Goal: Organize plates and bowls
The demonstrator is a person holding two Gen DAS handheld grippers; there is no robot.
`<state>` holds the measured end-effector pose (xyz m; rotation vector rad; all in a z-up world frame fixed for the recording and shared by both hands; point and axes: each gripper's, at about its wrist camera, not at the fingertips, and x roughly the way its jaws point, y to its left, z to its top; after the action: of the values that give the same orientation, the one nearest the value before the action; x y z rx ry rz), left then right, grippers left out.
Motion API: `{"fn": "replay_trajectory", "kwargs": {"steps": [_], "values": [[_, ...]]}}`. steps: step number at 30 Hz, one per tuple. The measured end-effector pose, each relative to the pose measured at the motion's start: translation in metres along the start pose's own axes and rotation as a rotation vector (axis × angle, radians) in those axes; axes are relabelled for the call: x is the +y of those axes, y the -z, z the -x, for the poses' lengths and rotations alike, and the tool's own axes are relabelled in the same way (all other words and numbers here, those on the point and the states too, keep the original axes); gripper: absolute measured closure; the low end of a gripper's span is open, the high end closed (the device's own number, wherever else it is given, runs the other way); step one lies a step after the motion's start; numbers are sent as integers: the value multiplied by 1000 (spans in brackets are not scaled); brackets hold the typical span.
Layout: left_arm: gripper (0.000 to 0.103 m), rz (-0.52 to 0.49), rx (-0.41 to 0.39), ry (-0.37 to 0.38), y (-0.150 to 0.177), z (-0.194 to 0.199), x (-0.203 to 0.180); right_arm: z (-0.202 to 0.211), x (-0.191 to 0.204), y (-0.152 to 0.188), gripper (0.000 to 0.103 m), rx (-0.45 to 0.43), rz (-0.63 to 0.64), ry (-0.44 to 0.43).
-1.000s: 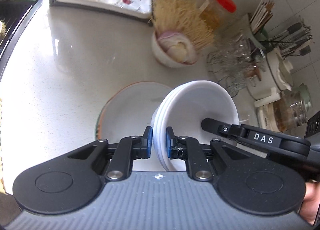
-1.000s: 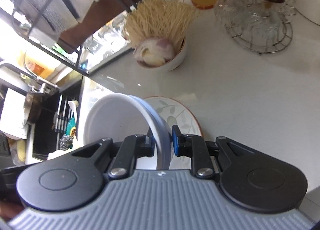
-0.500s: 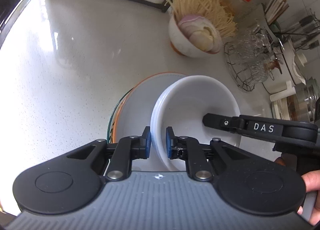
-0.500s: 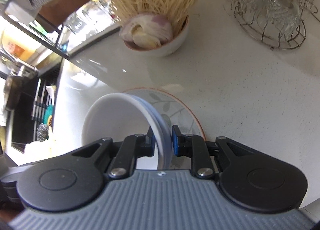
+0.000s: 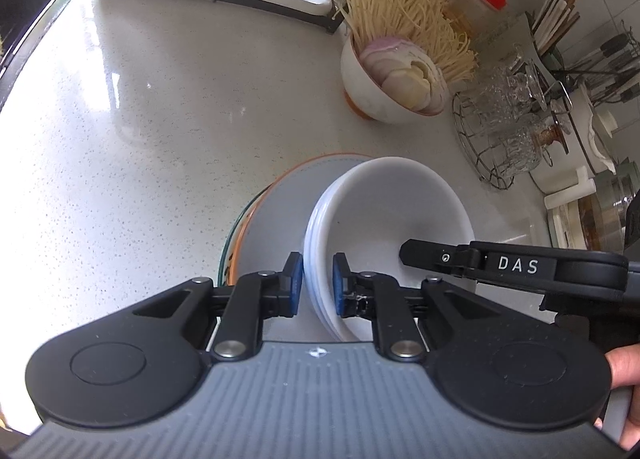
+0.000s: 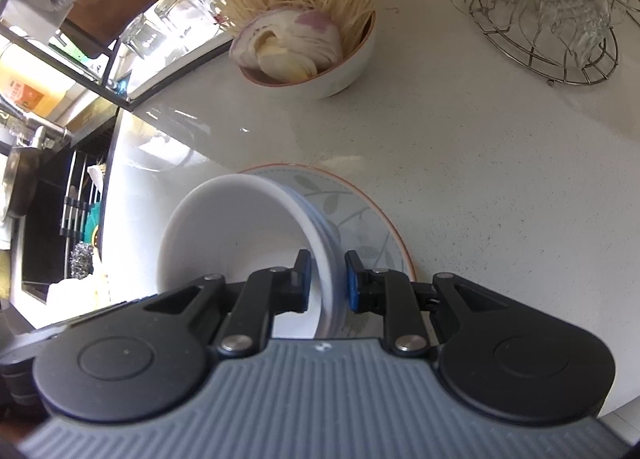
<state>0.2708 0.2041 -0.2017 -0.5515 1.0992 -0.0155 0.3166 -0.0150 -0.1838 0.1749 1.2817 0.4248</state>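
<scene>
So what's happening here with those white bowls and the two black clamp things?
A person is tidying dishes on a kitchen counter with a hand-held gripper in each hand. The left gripper and the right gripper each pinch an opposite rim of a stack of white bowls with their fingers. The stack sits over a pile of plates, the top one leaf-patterned with an orange rim. Whether the bowls already rest on it is unclear.
</scene>
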Motion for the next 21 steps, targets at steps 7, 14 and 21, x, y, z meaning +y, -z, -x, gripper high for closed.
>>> {"fn": "replay_trajectory", "kwargs": {"steps": [7, 14, 21], "values": [[59, -60, 2, -2, 3, 3, -5, 11, 5, 10, 62, -44, -15, 20], [57, -94, -26, 4, 5, 22, 0, 30, 10, 18, 53, -126, -13, 62], [57, -147, -63, 9, 7, 48, -5, 53, 16, 27, 53, -192, -2, 61]]}}
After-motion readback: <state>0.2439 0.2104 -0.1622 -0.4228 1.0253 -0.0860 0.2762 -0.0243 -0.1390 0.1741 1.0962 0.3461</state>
